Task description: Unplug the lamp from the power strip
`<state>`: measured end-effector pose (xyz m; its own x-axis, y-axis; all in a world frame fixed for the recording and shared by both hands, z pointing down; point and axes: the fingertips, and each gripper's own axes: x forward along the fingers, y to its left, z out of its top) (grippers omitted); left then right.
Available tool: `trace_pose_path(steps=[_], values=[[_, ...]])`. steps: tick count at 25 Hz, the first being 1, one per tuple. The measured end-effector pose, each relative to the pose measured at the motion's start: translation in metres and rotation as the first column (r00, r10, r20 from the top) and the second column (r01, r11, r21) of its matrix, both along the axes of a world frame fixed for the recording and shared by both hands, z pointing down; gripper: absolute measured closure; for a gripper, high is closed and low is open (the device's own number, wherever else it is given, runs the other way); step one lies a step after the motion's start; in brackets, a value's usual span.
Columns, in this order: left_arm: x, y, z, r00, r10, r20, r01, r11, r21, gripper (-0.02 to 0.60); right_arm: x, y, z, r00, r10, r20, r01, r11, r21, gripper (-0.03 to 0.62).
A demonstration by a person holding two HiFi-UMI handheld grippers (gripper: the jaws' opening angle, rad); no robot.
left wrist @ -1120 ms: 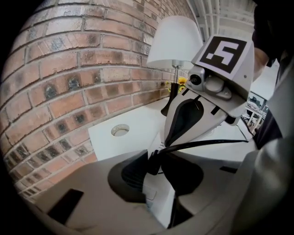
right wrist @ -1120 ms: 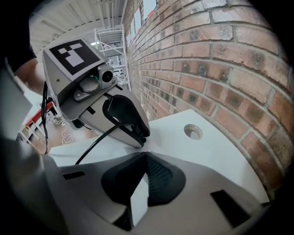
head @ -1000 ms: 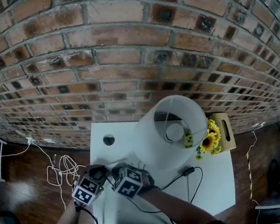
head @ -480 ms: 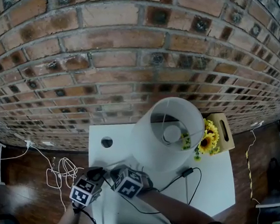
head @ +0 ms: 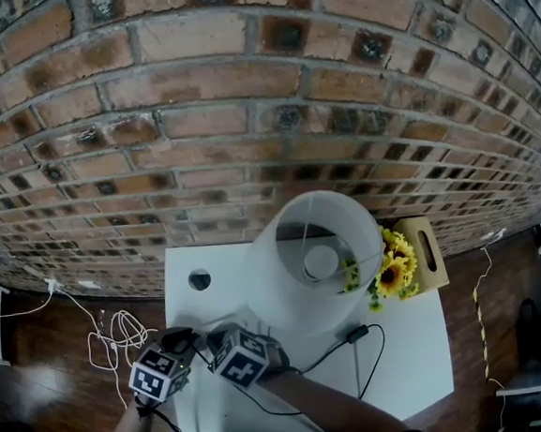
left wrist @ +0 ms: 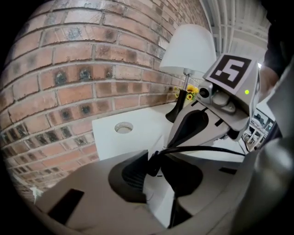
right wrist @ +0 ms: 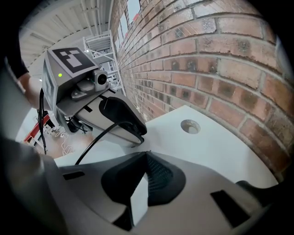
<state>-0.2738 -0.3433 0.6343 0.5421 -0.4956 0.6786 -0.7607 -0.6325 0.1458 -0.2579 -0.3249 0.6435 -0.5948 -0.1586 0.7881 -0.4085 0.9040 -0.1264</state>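
Observation:
The white-shaded lamp [head: 312, 258] stands at the back of the white table [head: 405, 358]. Its black cord [head: 320, 356] runs forward to both grippers at the table's front left corner. My left gripper [left wrist: 155, 158] is closing, and its pads sit against the black lamp plug [left wrist: 154, 164], which is seated in the white power strip [left wrist: 158, 193]. My right gripper [right wrist: 146, 156] faces it, shut on the same white strip [right wrist: 138, 202]. In the head view the left gripper [head: 180, 342] and right gripper [head: 216, 342] nearly touch and hide the strip.
A brick wall rises right behind the table. A round cable hole [head: 199, 281] lies at the table's back left. Sunflowers [head: 388, 271] and a wooden box [head: 424, 249] stand right of the lamp. White cables [head: 112, 342] lie coiled on the wooden floor to the left.
The head view has tilted up, so table and grippers sit lower in the picture. Both grippers stay pressed together at the same table corner.

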Motion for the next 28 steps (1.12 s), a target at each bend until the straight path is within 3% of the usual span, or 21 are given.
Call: trace_pose_path(steps=[3, 9, 24, 28], values=[[-0.004, -0.002, 0.004, 1.000, -0.024, -0.001, 0.024, 1.000, -0.007, 0.479, 0.000, -0.002, 0.000, 1.000, 0.006, 0.001, -0.006, 1.000, 0.003, 0.591], [-0.002, -0.001, -0.004, 0.998, 0.003, 0.065, -0.006, 0.999, 0.040, 0.480, -0.001, -0.001, 0.001, 1.000, 0.006, -0.006, -0.006, 1.000, 0.000, 0.591], [-0.003, 0.000, -0.009, 0.999, -0.025, 0.023, 0.024, 0.998, 0.050, 0.485, -0.001, -0.002, 0.000, 1.000, 0.024, 0.010, -0.024, 0.999, -0.026, 0.591], [-0.001, -0.001, -0.009, 0.997, 0.029, 0.067, -0.033, 0.998, 0.053, 0.486, 0.000, -0.002, 0.000, 1.000, 0.024, 0.006, -0.024, 0.999, -0.036, 0.591]])
